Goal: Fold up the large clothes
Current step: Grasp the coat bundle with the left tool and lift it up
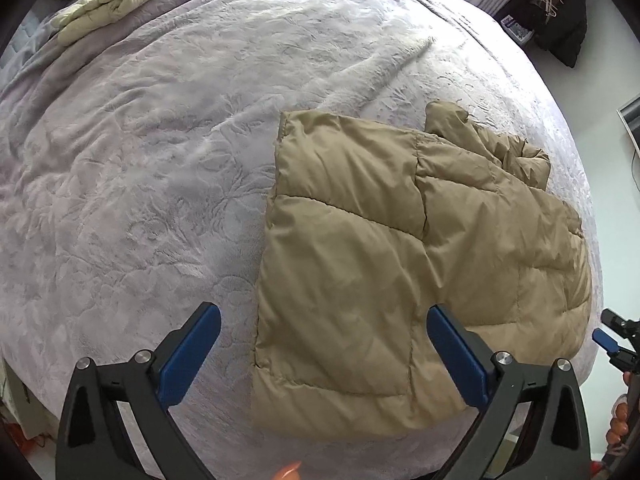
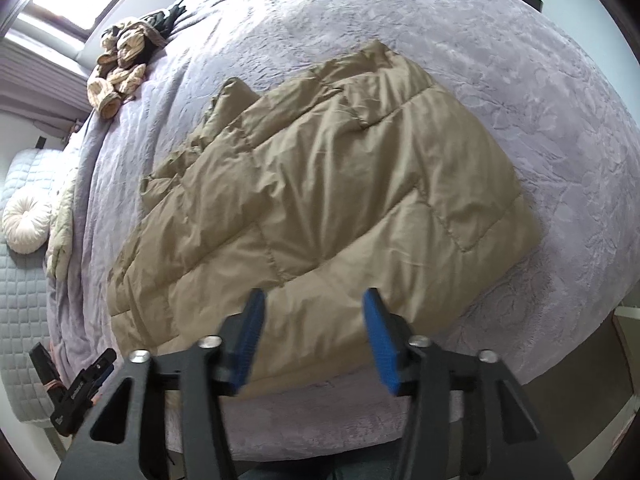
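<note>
Left wrist view: left claw (image 1: 324, 344) spread, empty, over the folded jacket (image 1: 400, 240). Right claw (image 2: 314, 332) likewise spread above its near edge, apparently letting the fold settle on the bed (image 1: 140, 160).

Left wrist view: I look steeply down from above the near edge of the bed (image 1: 132, 184), along the left gripper (image 1: 320, 324), with its fingers at the bottom of the frame.
Right wrist view: my second camera also tilts steeply down, sitting close over the near edge, the right gripper (image 2: 314, 312) in front.
Nearness: both are close to the folded tan jacket (image 1: 380, 248) (the right a little closer).
Shared ground: both take in the jacket (image 2: 320, 200), the lilac bedspread (image 2: 520, 92) and the striped clothes (image 2: 120, 68) at the far side.
Cross-sight: each camera catches the other gripper at its frame edge.
</note>
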Demonstrator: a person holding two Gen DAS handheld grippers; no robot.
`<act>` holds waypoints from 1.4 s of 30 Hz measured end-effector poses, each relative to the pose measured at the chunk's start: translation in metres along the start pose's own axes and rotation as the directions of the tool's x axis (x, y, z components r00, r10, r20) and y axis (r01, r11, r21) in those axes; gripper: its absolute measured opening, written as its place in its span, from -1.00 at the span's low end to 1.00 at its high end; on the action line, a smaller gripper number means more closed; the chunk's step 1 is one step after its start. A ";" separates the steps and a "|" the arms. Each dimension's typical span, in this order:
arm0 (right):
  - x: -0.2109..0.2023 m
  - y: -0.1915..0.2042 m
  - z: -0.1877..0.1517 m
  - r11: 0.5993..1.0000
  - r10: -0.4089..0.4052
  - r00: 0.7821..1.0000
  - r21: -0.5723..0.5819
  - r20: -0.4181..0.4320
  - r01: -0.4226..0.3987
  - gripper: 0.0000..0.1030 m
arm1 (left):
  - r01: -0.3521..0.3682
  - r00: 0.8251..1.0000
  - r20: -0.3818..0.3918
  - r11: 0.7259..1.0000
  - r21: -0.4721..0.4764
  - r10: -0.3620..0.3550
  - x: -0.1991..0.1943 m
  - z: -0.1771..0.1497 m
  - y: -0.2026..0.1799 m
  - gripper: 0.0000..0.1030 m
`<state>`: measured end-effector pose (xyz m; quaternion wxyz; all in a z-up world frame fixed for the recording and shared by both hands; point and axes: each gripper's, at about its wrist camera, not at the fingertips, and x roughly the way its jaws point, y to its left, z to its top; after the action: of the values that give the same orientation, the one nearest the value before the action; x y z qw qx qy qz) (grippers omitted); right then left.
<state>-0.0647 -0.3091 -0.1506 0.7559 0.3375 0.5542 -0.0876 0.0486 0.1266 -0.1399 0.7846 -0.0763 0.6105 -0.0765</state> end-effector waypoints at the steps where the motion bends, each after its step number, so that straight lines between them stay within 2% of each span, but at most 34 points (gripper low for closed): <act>1: 0.000 0.004 -0.001 1.000 0.002 1.000 -0.010 0.006 -0.002 0.49 | 0.003 1.000 0.004 1.000 -0.005 -0.003 0.001 -0.001 -0.001 1.00; 2: -0.001 0.008 -0.001 1.000 0.003 1.000 -0.024 0.013 -0.003 0.64 | 0.016 1.000 0.004 1.000 -0.008 -0.016 0.001 0.000 0.001 1.00; 6: 0.001 0.031 -0.005 0.994 0.005 1.000 -0.109 0.022 -0.002 0.65 | 0.057 0.998 -0.028 0.998 -0.039 -0.058 0.011 -0.001 0.009 1.00; 9: 0.011 0.044 -0.010 0.988 0.029 0.999 -0.149 -0.036 -0.034 0.65 | 0.119 0.990 -0.062 0.991 -0.063 -0.123 0.019 0.000 0.015 1.00; 14: 0.026 0.053 -0.015 0.987 0.043 0.994 -0.149 -0.102 -0.058 0.65 | 0.196 0.975 -0.086 0.975 -0.104 -0.205 0.032 0.009 0.027 1.00; 16: 0.031 0.055 -0.016 0.987 0.040 0.992 -0.153 -0.118 -0.058 0.65 | 0.264 0.956 -0.105 0.959 -0.106 -0.275 0.042 0.015 0.033 1.00; 17: 0.033 0.056 -0.017 0.986 0.038 0.991 -0.155 -0.125 -0.057 0.65 | 0.313 0.936 -0.129 0.943 -0.110 -0.326 0.052 0.019 0.037 1.00; 19: 0.036 0.056 -0.017 0.987 0.033 0.990 -0.154 -0.135 -0.054 0.65 | 0.360 0.911 -0.168 0.925 -0.124 -0.377 0.069 0.024 0.043 1.00; 24: 0.046 0.058 -0.022 0.987 0.026 0.986 -0.151 -0.162 -0.051 0.65 | 0.496 0.817 -0.262 0.858 -0.133 -0.514 0.110 0.034 0.041 1.00; 26: 0.050 0.059 -0.024 0.986 0.020 0.985 -0.162 -0.169 -0.048 0.65 | 0.509 0.803 -0.291 0.852 -0.121 -0.521 0.123 0.036 0.035 1.00; 31: 0.060 0.060 -0.031 0.983 0.001 0.982 -0.180 -0.187 -0.035 0.65 | 0.515 0.799 -0.319 0.854 -0.074 -0.510 0.136 0.042 0.018 1.00; 35: 0.066 0.062 -0.032 0.983 0.002 0.982 -0.181 -0.191 -0.037 0.65 | 0.500 0.812 -0.334 0.866 -0.022 -0.478 0.134 0.042 0.002 0.99; 36: 0.066 0.063 -0.033 0.983 0.001 0.981 -0.181 -0.192 -0.037 0.65 | 0.501 0.815 -0.333 0.866 -0.008 -0.474 0.132 0.041 -0.002 0.71; 37: 0.068 0.063 -0.033 0.983 0.002 0.981 -0.182 -0.195 -0.038 0.65 | 0.514 0.810 -0.334 0.858 0.005 -0.483 0.129 0.040 -0.006 0.47; 38: 0.069 0.064 -0.032 0.982 0.002 0.980 -0.182 -0.197 -0.038 0.65 | 0.539 0.795 -0.335 0.843 0.006 -0.506 0.127 0.039 -0.010 0.07; 39: 0.070 0.065 -0.033 0.982 0.002 0.980 -0.183 -0.199 -0.039 0.65 | 0.559 0.784 -0.328 0.829 0.006 -0.527 0.124 0.039 -0.014 -0.19; 42: 0.068 0.069 -0.032 0.981 0.003 0.980 -0.192 -0.197 -0.041 0.65 | 0.563 0.791 -0.313 0.825 0.037 -0.526 0.115 0.041 -0.022 -0.37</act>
<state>-0.0294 -0.2206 -0.1880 0.7281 0.2748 0.6279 0.0092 0.1154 0.0817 -0.2337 0.6344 -0.1865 0.6641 -0.3489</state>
